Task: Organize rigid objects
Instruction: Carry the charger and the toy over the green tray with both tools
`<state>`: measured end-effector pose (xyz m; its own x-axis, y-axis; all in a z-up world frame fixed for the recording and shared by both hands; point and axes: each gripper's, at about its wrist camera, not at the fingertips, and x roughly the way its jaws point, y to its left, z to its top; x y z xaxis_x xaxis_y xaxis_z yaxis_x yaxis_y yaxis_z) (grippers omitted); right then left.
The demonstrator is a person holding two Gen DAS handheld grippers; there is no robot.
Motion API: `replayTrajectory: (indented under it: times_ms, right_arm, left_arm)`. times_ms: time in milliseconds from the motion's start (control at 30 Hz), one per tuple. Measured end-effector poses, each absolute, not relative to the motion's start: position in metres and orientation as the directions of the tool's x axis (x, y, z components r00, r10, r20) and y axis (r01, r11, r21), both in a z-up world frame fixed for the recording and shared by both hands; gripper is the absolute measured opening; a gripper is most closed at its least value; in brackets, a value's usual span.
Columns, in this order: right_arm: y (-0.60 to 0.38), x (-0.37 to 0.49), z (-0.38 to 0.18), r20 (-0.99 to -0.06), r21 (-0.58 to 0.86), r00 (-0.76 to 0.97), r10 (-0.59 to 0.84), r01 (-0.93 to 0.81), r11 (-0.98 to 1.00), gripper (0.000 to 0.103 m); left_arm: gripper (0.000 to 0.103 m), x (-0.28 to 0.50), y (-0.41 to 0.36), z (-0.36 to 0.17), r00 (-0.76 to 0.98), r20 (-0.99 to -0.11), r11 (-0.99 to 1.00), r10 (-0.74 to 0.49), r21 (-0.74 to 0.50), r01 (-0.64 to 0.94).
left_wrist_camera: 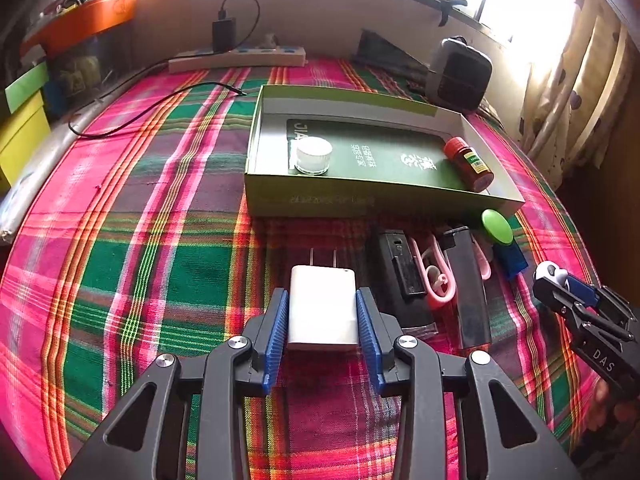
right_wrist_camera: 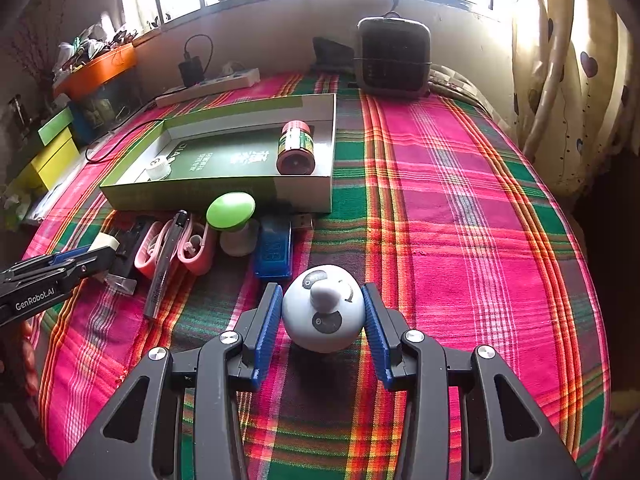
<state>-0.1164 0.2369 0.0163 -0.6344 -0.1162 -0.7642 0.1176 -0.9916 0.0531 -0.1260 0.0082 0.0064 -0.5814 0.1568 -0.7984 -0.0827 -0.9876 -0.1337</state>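
Note:
My left gripper (left_wrist_camera: 322,300) is shut on a white plug charger (left_wrist_camera: 322,304), just above the plaid cloth. My right gripper (right_wrist_camera: 323,300) is shut on a white panda-faced round toy (right_wrist_camera: 324,310); it also shows in the left wrist view (left_wrist_camera: 550,274). A green open box (left_wrist_camera: 360,200) ahead holds a white jar (left_wrist_camera: 313,155) and a red bottle (left_wrist_camera: 468,164). In front of the box lie a black device (left_wrist_camera: 396,268), pink earphones (left_wrist_camera: 438,280), a dark lighter (left_wrist_camera: 468,280), a green-capped item (left_wrist_camera: 497,227) and a blue USB piece (right_wrist_camera: 273,254).
A power strip (left_wrist_camera: 240,58) with a black charger and cable sits at the back. A grey heater (right_wrist_camera: 394,56) stands at the back right. Yellow boxes (left_wrist_camera: 20,136) and an orange tray (left_wrist_camera: 84,20) are at the left. Curtains (right_wrist_camera: 568,80) hang at the right.

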Motion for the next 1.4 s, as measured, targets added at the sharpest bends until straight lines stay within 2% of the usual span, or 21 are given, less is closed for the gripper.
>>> replayTrajectory:
  times_ms: [267,633,967,1400]
  right_arm:
    - [0.237,-0.116,0.022,-0.759,0.051,-0.641,-0.118,0.123,-0.991,0.042]
    - [0.228,-0.123,0.057,-0.711,0.054,-0.686,-0.158,0.170,-0.984,0.042]
    - [0.208,-0.158,0.080,-0.690,0.062,-0.692,-0.210,0.233,-0.971,0.042]
    - [0.182,-0.224,0.071,-0.715,0.063,-0.655,-0.245,0.288,-0.956,0.042]
  left_arm:
    - [0.033,-0.124,0.007,0.011,-0.585,-0.796,-0.988,0.154,-0.129,-0.084]
    - [0.033,-0.124,0.007,0.053,-0.639,-0.748,-0.984,0.179,-0.132,-0.122]
    - [0.033,-0.153,0.008,0.071,-0.653,-0.729,-0.978,0.207,-0.140,-0.154]
    - [0.033,-0.211,0.004,0.067,-0.639,-0.739,-0.977,0.212,-0.142,-0.159]
